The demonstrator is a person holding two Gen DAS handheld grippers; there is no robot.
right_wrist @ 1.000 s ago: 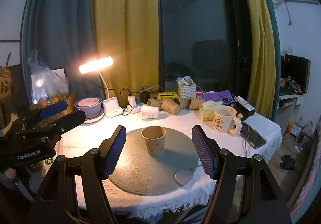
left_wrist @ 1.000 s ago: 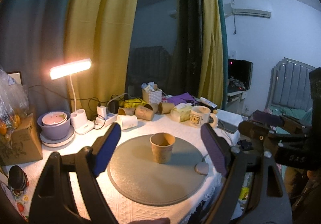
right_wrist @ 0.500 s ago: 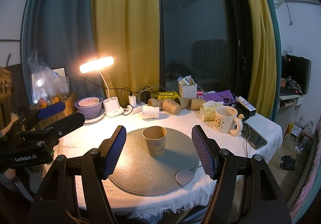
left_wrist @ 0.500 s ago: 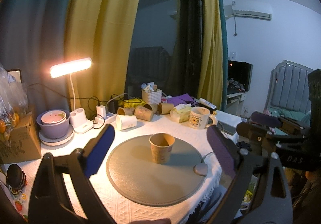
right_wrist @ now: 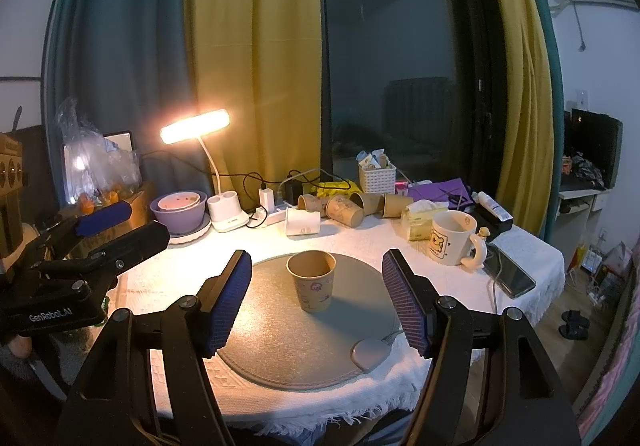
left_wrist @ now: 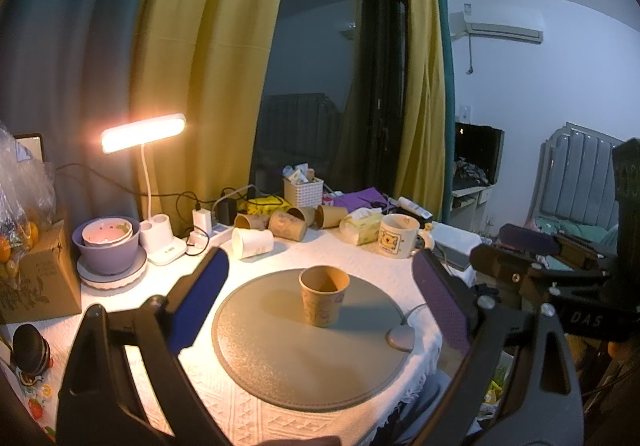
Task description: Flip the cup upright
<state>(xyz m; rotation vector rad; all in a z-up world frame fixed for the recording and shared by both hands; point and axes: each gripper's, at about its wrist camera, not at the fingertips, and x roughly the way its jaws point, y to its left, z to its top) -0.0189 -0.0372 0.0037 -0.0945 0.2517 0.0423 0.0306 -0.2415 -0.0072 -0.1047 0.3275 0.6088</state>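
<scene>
A brown paper cup [left_wrist: 323,300] stands upright, mouth up, on the round grey mat [left_wrist: 280,358]; it also shows in the right wrist view [right_wrist: 312,286] on the mat [right_wrist: 280,346]. My left gripper [left_wrist: 320,306] is open and empty, held back from the cup with its jaws wide apart. My right gripper [right_wrist: 316,302] is open and empty, also back from the cup. Each gripper shows at the edge of the other's view, the right one [left_wrist: 560,286] and the left one [right_wrist: 80,246].
Several paper cups [right_wrist: 344,206] lie on their sides at the back of the table, with a white cup [right_wrist: 302,222]. A bear mug [right_wrist: 454,238], tissue pack [right_wrist: 420,220], lit desk lamp [right_wrist: 196,130], purple bowl [right_wrist: 180,210], phone [right_wrist: 512,274] and cardboard box [left_wrist: 36,278] stand around.
The left gripper's jaws have opened wider and it has drawn slightly back. The right gripper and the cup have not moved.
</scene>
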